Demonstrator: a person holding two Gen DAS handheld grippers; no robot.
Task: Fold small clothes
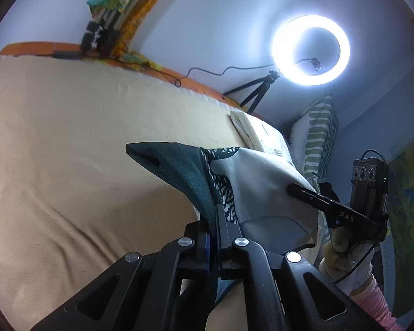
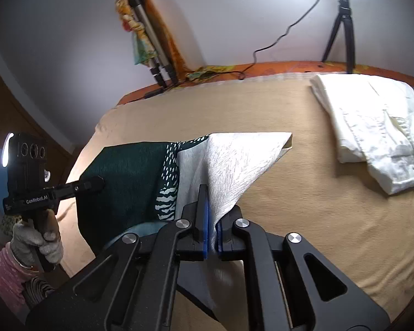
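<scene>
The tan bed cover (image 2: 303, 207) spreads under everything you hold. On it, toward the far side near the orange edge, lies a folded white garment (image 2: 372, 132). Nearer you than that white garment, the small green-and-white cloth (image 2: 229, 162) hangs lifted above the cover, stretched between both tools. Your left gripper (image 1: 214, 220) has its jaws pinched tight on the dark green end; your right gripper (image 2: 211, 220) is clamped on the white end. Whether the cloth's lowest fold touches the cover is hard to tell.
</scene>
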